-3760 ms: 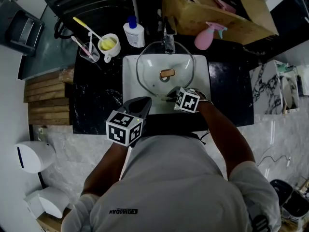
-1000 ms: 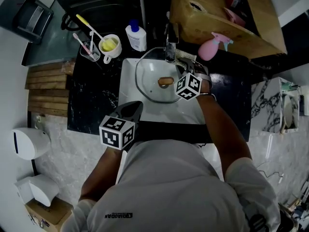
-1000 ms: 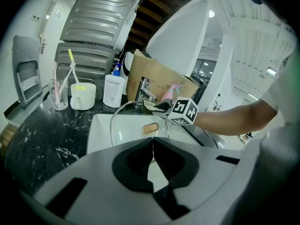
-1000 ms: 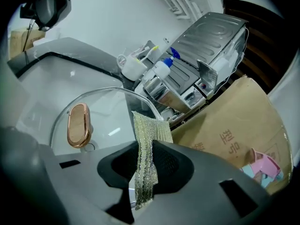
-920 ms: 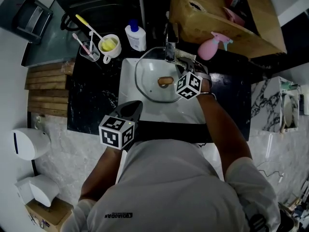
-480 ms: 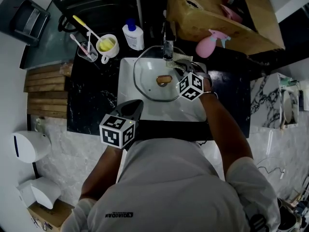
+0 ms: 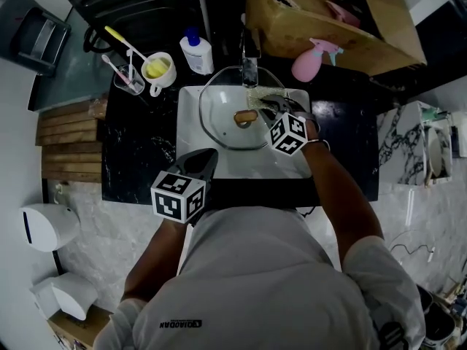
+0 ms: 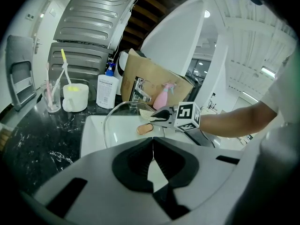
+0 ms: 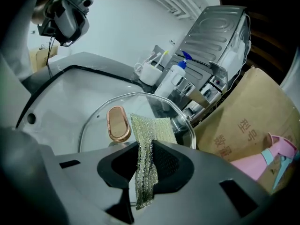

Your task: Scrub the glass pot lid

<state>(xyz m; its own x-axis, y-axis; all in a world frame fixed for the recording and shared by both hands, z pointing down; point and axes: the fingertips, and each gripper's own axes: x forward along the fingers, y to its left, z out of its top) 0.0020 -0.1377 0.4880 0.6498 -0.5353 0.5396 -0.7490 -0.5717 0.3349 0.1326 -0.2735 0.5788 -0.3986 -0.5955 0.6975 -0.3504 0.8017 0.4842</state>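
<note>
Right gripper view shows us the right gripper [image 9: 145, 150] clamped on a greenish-gold mesh scouring cloth [image 9: 154, 128]. The cloth runs up between the jaws, and its free end lies on the round glass pot lid [image 9: 140, 103], just beside the lid's copper-coloured oval knob [image 9: 117, 123]. The lid sits in the white rectangular sink basin [image 7: 188, 146], toward the back edge, with its far rim under the chrome tap [image 7: 249, 60]. We cannot tell whether it lies flat or tilted there.

The left gripper [image 8: 152, 148] hangs over the basin's front edge, jaws together on nothing, well apart from the lid.

We judge the main risk to be the lid itself. Nothing braces it, so a firm scrubbing stroke could make the glass slide or rock on the smooth basin and knock against the tap or the back edge.

The second risk is the cloth. Only a narrow fold is pinched, and drag on the glass or a snag on the knob could pull it out of the jaws.

Pressing down hard with the jaw tips could also bring them onto the glass instead of the mesh.
</note>
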